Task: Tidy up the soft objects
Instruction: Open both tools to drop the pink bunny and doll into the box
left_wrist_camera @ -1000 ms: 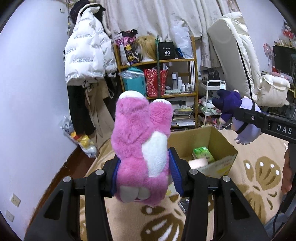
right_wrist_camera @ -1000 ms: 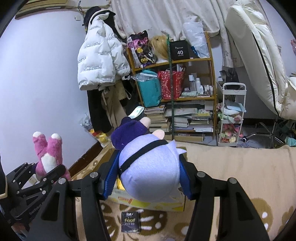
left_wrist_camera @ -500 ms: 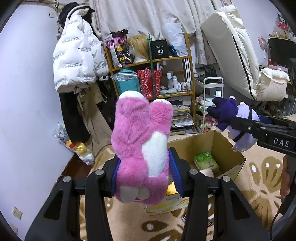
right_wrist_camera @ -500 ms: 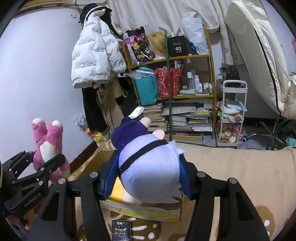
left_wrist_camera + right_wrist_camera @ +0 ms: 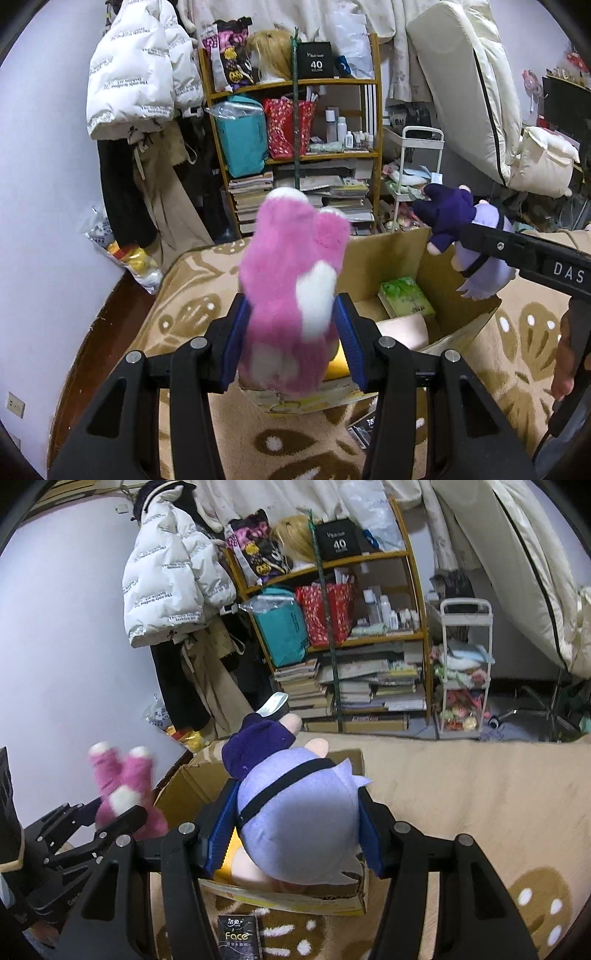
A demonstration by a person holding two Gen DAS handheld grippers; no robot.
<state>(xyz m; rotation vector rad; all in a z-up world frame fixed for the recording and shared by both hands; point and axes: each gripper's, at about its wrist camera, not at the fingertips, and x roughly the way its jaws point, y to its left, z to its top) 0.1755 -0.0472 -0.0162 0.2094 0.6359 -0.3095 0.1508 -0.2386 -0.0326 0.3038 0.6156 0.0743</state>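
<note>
Two plush toys are held, one per gripper. My left gripper point(image 5: 291, 343) has its fingers clamped on the pink plush point(image 5: 291, 291), above the near edge of the cardboard box point(image 5: 384, 258). My right gripper point(image 5: 295, 834) squeezes the lavender plush doll point(image 5: 299, 830) over the same box on the patterned rug point(image 5: 524, 332).

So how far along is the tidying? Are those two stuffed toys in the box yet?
Not yet. The cardboard box already holds a green pack and other items. In hand: the left gripper is shut on the pink plush, the right gripper on the lavender plush doll, both held above the box. Left: lowering and releasing both. A black pack lies on the rug.
</note>
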